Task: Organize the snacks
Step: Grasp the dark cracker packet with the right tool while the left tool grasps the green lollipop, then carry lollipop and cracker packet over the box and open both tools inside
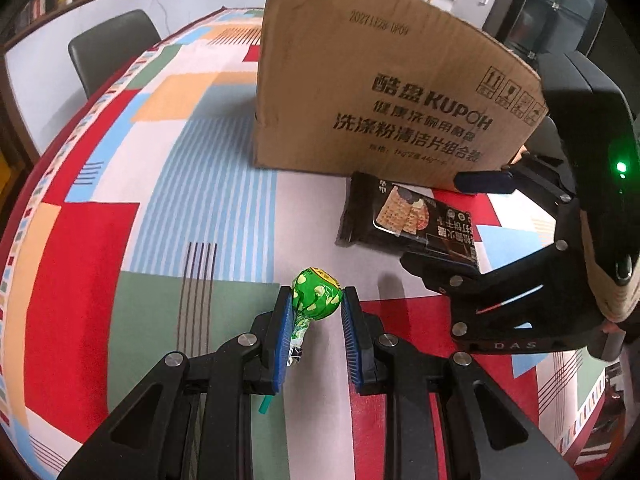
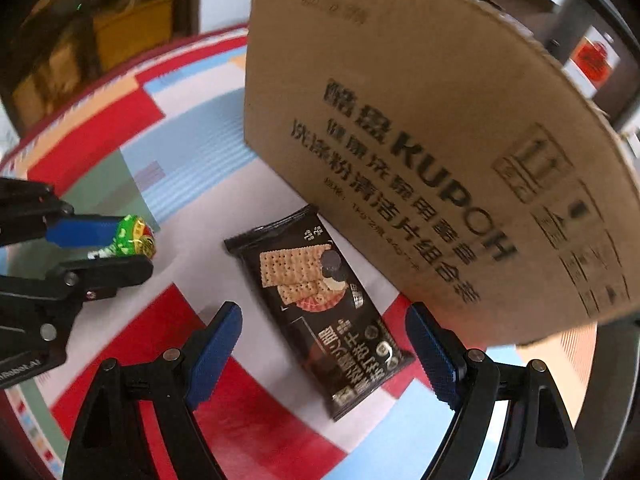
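- The left hand-held gripper (image 1: 316, 300) is clamped on a green-wrapped lollipop (image 1: 316, 291), its blue pads (image 1: 282, 332) pressing the candy head from both sides; the twisted wrapper tail and a teal stick end hang back between the fingers.
- In the right wrist view the same lollipop (image 2: 134, 237) shows at the left edge, pinched between the left gripper's fingers above the counter (image 2: 200, 248).
- The right hand-held gripper (image 2: 324, 350) stands with its fingers wide apart, holding nothing; the near end of a black cracker packet (image 2: 320, 308) lies between them, and the pads are clear of it.
- The cracker packet (image 1: 408, 220) lies flat on the counter (image 1: 304, 216), which carries a cloth of red, blue, green and orange blocks; its far end sits just beside the foot of the cardboard box.
- The cardboard box (image 1: 384, 92) stands upright on the counter behind the packet, printed with "KUPOH" and Chinese text. Only its outer wall (image 2: 420, 140) shows in either view, so what it holds cannot be told.
- A dark chair (image 1: 112, 48) stands past the counter's far edge.
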A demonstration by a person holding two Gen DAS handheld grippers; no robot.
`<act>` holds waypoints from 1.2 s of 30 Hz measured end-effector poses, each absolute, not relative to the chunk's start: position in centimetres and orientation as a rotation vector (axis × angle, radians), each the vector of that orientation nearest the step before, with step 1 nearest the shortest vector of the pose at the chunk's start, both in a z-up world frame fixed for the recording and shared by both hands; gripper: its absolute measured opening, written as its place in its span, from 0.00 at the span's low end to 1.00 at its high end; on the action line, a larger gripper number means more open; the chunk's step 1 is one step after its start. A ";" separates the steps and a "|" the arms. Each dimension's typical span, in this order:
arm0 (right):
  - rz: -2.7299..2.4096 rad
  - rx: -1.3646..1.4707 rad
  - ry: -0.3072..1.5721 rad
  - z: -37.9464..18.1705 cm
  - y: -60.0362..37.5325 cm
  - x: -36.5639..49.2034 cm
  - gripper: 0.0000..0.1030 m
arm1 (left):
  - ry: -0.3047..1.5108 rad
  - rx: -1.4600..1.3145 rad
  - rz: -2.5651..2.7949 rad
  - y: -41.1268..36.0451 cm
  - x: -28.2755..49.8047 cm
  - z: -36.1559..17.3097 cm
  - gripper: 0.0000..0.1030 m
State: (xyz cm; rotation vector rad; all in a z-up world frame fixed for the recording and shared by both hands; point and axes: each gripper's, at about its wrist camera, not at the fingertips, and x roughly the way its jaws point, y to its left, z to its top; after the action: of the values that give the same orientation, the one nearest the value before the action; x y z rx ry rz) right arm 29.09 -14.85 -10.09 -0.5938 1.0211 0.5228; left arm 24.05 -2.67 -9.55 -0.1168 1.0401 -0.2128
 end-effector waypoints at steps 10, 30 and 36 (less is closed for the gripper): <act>0.607 -0.574 1.092 -12.8 -11.5 32.5 0.74 | 1.046 -0.119 -0.215 -2.3 24.1 -9.7 0.24; 0.429 -0.232 1.081 -10.9 -13.0 28.4 0.53 | 0.991 -0.116 -0.210 -1.7 23.4 -7.6 0.24; 0.383 -0.153 1.017 -7.6 -16.0 26.3 0.53 | 0.938 -0.102 -0.254 -2.4 22.3 -5.1 0.24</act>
State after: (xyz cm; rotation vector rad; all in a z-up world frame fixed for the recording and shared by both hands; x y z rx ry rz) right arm 26.32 -16.01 -7.62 -0.1534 1.0169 0.3825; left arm 22.29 -2.37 -5.10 -0.1017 0.9378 -0.2543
